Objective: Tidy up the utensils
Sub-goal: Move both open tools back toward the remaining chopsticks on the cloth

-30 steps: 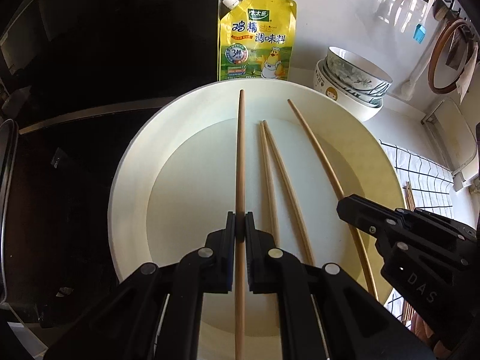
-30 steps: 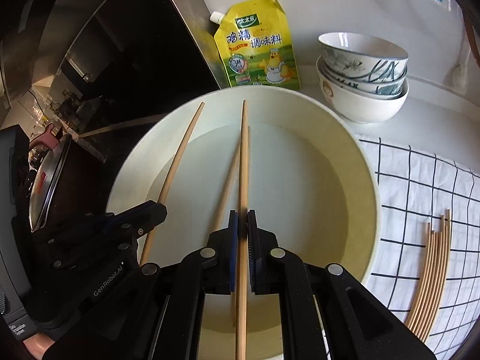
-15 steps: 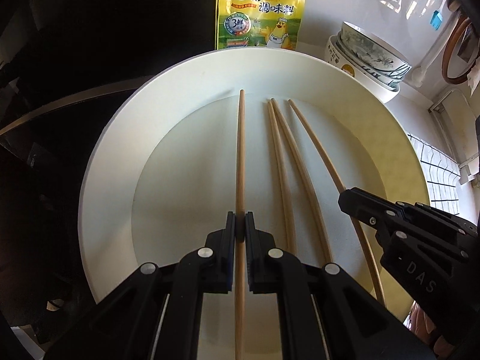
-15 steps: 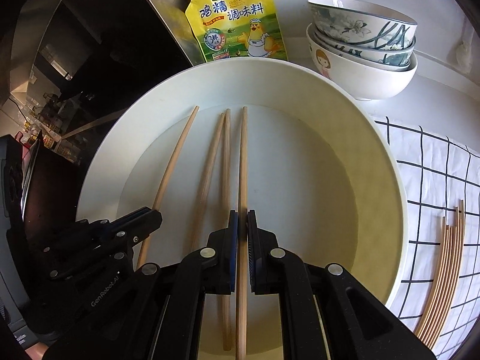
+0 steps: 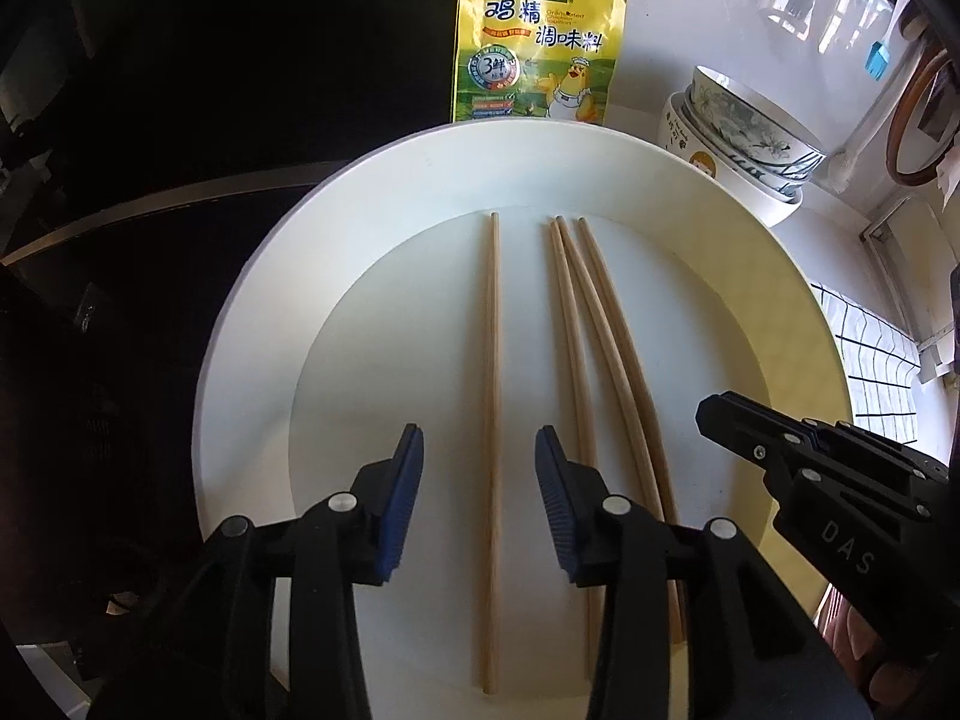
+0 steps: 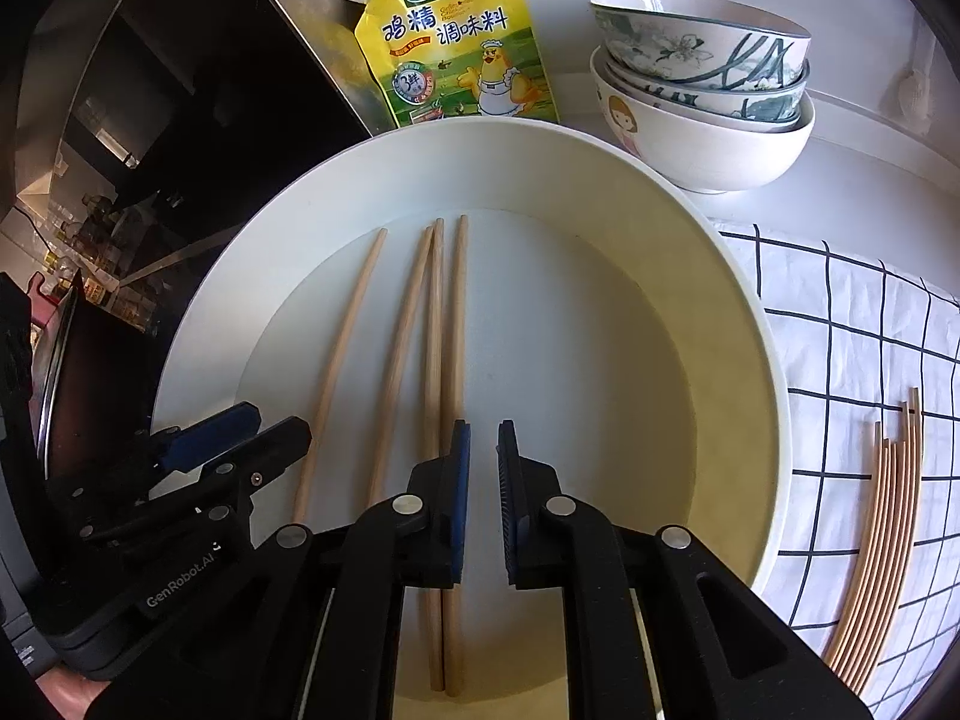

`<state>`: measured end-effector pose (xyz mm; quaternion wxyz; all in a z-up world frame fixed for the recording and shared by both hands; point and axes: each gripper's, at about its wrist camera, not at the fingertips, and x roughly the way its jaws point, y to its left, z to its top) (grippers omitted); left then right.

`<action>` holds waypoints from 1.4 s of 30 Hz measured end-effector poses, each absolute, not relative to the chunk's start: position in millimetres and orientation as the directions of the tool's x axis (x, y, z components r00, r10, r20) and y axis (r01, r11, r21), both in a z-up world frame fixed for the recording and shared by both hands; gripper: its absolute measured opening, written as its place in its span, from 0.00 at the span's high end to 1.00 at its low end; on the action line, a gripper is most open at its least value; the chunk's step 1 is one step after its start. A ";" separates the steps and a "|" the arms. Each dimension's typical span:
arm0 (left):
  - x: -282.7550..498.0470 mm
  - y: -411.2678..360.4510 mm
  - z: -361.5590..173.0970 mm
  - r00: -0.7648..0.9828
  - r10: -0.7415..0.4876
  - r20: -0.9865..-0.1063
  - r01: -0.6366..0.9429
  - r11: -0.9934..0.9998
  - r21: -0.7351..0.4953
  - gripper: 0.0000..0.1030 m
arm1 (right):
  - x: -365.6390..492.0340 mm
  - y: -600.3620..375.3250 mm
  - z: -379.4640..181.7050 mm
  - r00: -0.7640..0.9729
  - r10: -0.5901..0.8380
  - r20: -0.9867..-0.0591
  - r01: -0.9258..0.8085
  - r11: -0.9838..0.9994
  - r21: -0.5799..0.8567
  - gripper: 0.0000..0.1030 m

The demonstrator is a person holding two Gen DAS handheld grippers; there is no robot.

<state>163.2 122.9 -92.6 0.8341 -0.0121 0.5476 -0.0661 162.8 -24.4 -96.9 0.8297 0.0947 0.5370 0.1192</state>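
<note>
A wide white plate (image 5: 360,192) (image 6: 600,156) holds several wooden chopsticks lying lengthwise. My left gripper (image 5: 479,438) hangs just above it with its jaws opening. One chopstick (image 5: 492,330) lies flat between them, and neither pad touches it. Three more chopsticks (image 5: 591,330) lie close together just to its right. My right gripper (image 6: 483,426) is also opening, with a narrow bare gap between its pads. The nearest chopstick (image 6: 459,330) lies on the plate just left of that gap. Each gripper shows at the edge of the other's view.
A yellow seasoning pouch (image 5: 540,42) leans on the wall behind the plate. Stacked bowls (image 6: 702,90) stand at the back right. A checked cloth (image 6: 840,330) on the right carries a bundle of more chopsticks (image 6: 888,510). A dark stove (image 5: 150,180) fills the left.
Both grippers were shut on a chopstick each and have let go. Those two chopsticks now lie on the plate beside the other two.
</note>
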 end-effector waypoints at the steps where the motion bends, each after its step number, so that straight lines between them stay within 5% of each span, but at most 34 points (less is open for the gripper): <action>1: 162.1 123.6 -91.0 0.395 -0.123 -0.911 0.095 0.991 -0.092 0.62 | 161.4 -24.8 -95.9 0.399 0.298 -0.867 -0.096 0.954 0.283 0.91; 22: 129.4 129.1 -66.7 0.435 -0.128 -0.891 0.108 0.990 -0.089 0.54 | 115.9 -41.9 -66.2 0.492 0.274 -0.826 -0.079 0.959 0.272 0.88; 42: 78.4 58.5 -38.8 0.451 -0.150 -0.880 0.194 0.979 -0.068 0.48 | 51.5 -113.9 -50.1 0.562 0.247 -0.789 -0.003 0.955 0.297 0.82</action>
